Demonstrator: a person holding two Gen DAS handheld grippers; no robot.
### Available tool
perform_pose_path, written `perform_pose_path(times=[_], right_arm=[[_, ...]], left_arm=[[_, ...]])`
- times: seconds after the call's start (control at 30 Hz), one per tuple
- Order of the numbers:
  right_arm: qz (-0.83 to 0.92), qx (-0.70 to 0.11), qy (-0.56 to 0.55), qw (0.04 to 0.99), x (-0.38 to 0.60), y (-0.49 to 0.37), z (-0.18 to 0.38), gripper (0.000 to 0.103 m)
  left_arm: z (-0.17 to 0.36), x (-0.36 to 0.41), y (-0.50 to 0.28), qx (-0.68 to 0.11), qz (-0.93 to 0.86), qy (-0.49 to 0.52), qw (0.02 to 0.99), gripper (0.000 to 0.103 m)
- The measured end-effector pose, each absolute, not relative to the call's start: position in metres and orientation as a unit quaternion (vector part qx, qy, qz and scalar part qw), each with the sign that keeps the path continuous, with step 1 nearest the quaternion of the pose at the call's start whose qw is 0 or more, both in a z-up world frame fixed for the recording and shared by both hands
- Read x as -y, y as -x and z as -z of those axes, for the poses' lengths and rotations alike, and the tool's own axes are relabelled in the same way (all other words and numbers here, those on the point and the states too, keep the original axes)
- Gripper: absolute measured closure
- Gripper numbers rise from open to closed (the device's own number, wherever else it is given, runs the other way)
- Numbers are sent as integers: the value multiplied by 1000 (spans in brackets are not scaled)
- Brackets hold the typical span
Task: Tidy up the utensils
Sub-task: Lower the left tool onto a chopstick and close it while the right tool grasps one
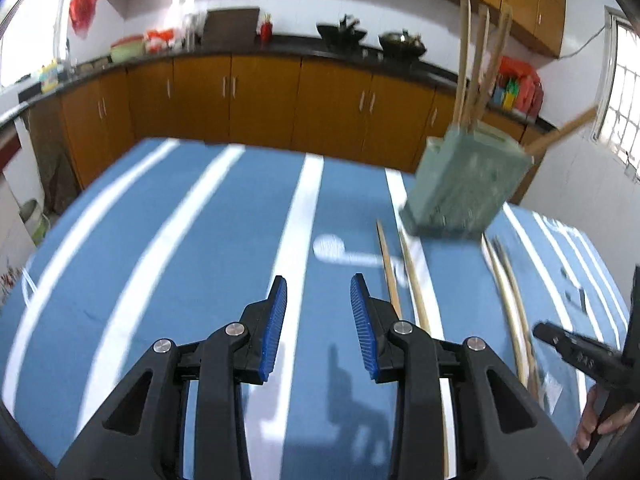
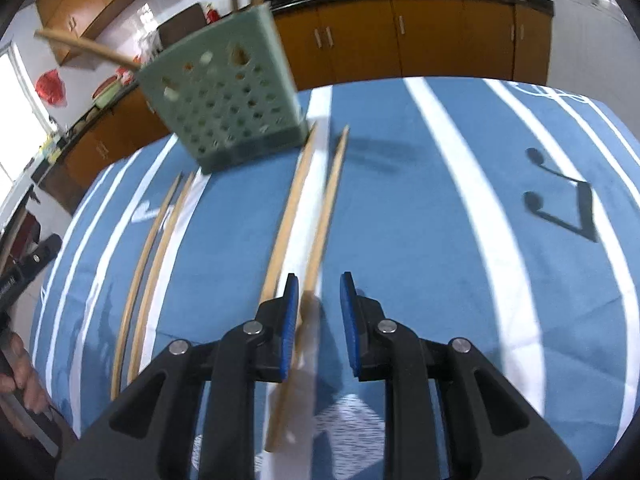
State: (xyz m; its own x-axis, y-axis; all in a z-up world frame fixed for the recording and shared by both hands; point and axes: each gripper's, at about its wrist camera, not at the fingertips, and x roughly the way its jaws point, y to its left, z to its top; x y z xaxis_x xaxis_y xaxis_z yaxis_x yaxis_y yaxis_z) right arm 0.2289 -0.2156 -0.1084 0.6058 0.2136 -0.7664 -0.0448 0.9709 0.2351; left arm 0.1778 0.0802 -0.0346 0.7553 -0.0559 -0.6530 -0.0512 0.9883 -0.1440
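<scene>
A: Behind the table runs a kitchen counter with orange-brown cabinets; the table itself wears a blue cloth with white stripes.

B: Where are the chopsticks compared with the jaws?

A: In the right wrist view, 2 chopsticks lie on the cloth, running from the green holder toward the right gripper. 1 of them passes into the gap between the blue pads, close to the left pad, but blur hides whether it touches. The jaws are narrowly apart and I see no pad pressing on it.

B: And the left gripper?

A: Its jaws stand apart with only cloth between them. A second pair of chopsticks lies just to its right side in the left wrist view, outside the gap.

B: How do the sticks look?

A: Long, thin, pale wood, lying in 2 pairs side by side, all pointing toward the holder.

B: And the holder?

A: It is a pale green box with many round holes, standing on the cloth at the far ends of the sticks. More chopsticks stand inside, 1 leaning far out.
</scene>
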Motion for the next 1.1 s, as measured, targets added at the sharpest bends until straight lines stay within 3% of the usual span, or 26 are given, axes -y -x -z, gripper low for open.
perform_pose_path(times=[0.13, 0.2, 0.3, 0.7, 0.87, 1.0, 1.1], right_arm=[[-69, -442, -74, 891, 206, -234, 109, 83], [-57, -435, -52, 897, 201, -233, 110, 93], [-40, -432, -45, 900, 205, -234, 109, 95], [72, -421, -99, 899, 275, -235, 110, 95], [67, -419, -85, 902, 270, -236, 111, 95], [64, -419, -81, 902, 269, -234, 111, 95], [59, -419, -77, 903, 267, -234, 111, 94]], left_arm=[[50, -74, -171, -365, 16, 72, 928, 69], [51, -70, -170, -368, 22, 73, 927, 69], [54, -64, -169, -372, 34, 73, 925, 69], [68, -33, -170, -397, 92, 58, 911, 71], [78, -18, -175, -414, 88, 24, 906, 80], [88, -9, -178, -426, 73, -5, 902, 93], [88, -10, -179, -425, 61, -9, 903, 96]])
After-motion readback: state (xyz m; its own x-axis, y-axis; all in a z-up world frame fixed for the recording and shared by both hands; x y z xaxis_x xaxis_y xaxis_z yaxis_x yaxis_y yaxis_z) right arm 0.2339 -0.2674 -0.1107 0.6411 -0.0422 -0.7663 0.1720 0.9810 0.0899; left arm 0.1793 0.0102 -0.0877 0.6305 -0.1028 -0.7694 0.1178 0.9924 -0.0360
